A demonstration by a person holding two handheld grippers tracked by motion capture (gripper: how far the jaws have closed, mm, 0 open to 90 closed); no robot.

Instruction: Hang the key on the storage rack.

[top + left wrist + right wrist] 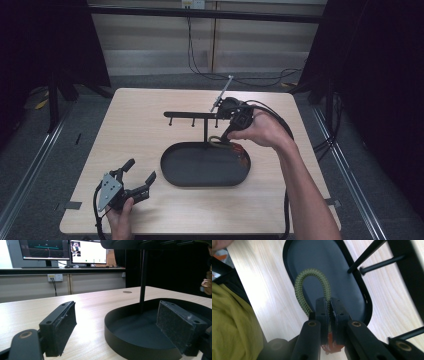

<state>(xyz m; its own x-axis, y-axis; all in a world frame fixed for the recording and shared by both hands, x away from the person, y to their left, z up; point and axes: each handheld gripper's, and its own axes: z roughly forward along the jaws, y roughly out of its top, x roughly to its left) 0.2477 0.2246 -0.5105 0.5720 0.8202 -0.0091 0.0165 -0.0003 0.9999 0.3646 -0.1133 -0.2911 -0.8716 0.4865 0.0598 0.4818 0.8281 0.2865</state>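
Clamped in my right gripper (329, 315) is a green braided rope loop (312, 277) with a red piece below, held over the black tray (362, 300). It looks light and floppy; I'd grip near the red end. My left gripper (137, 175) rests spread apart, empty, on the table (140, 115).

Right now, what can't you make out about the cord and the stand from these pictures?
- Orange piece on the green braided cord: right gripper view, hidden behind the right hand-held gripper; its shape is unclear.
- The cord's lower run: high view, too small and covered by the hand.
- Top bar of the stand: left gripper view, cut off by the upper edge.
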